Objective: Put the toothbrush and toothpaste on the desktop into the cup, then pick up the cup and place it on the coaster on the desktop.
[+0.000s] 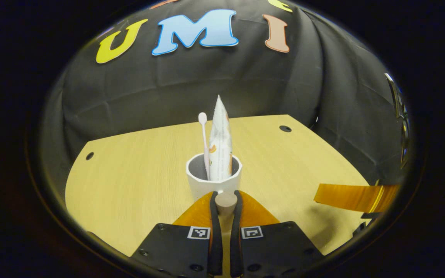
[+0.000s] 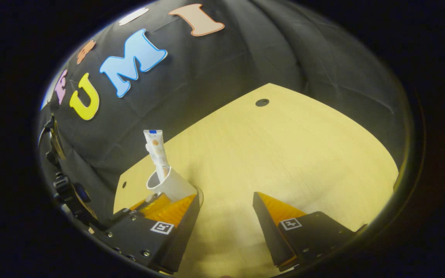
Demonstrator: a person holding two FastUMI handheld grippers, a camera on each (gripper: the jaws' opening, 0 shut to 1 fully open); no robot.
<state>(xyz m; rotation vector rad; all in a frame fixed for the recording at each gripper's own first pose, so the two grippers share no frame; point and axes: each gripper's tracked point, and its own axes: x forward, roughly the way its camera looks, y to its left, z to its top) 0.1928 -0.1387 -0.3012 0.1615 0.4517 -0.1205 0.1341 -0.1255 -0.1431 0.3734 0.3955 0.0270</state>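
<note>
A white cup (image 1: 213, 175) stands upright at the middle of the light wooden table (image 1: 137, 173). A pale toothbrush (image 1: 204, 133) and a white toothpaste tube (image 1: 221, 143) stand in it and stick out above the rim. My left gripper (image 1: 225, 194) is shut on the cup's round tan handle (image 1: 225, 202), and its fingers hide the cup's base. In the right gripper view the cup (image 2: 172, 185) and tube (image 2: 156, 150) sit at the left. My right gripper (image 2: 226, 202) is open over bare table to the right of the cup, holding nothing.
One finger (image 1: 355, 197) of the right gripper reaches in low at the right of the left gripper view. The table (image 2: 303, 154) has small dark holes (image 1: 285, 128) (image 2: 262, 102) near its far corners. Black cloth hangs close behind the far edge.
</note>
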